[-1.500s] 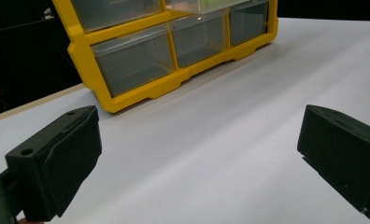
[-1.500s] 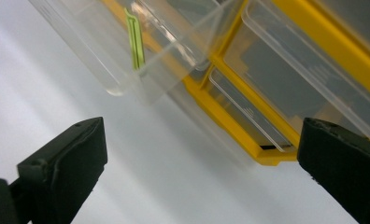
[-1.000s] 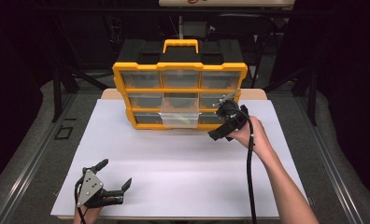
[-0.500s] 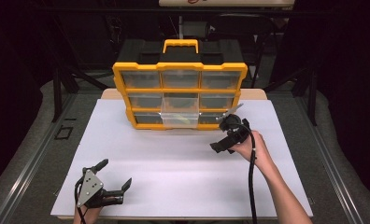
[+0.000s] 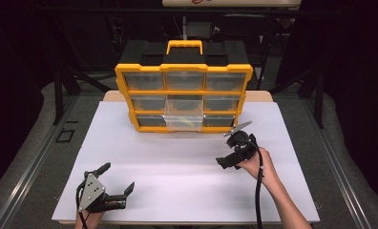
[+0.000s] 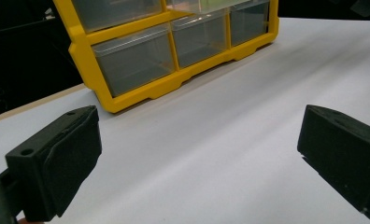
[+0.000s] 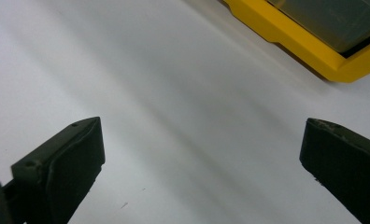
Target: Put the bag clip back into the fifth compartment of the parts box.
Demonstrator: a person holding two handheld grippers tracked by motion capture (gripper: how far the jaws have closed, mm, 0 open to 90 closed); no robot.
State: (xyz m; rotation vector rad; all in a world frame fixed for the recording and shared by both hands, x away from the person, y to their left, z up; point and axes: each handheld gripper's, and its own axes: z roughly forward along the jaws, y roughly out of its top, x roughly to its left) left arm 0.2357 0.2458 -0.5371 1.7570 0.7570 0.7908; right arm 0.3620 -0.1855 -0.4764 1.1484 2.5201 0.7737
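The yellow organizer (image 5: 183,98) stands upright on the white desk (image 5: 177,167), its long axis crosswise, drawers facing the person; the left tool (image 5: 115,179) and right tool (image 5: 227,152) are released.

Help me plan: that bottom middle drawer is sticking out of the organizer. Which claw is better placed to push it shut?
Right. The right claw is open, empty and close to the organizer, just right of the protruding drawer. The left claw sits at the table's near edge, much farther away.

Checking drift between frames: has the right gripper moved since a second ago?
Yes. The right gripper has pulled back from the yellow organizer toward the person, fingers open.
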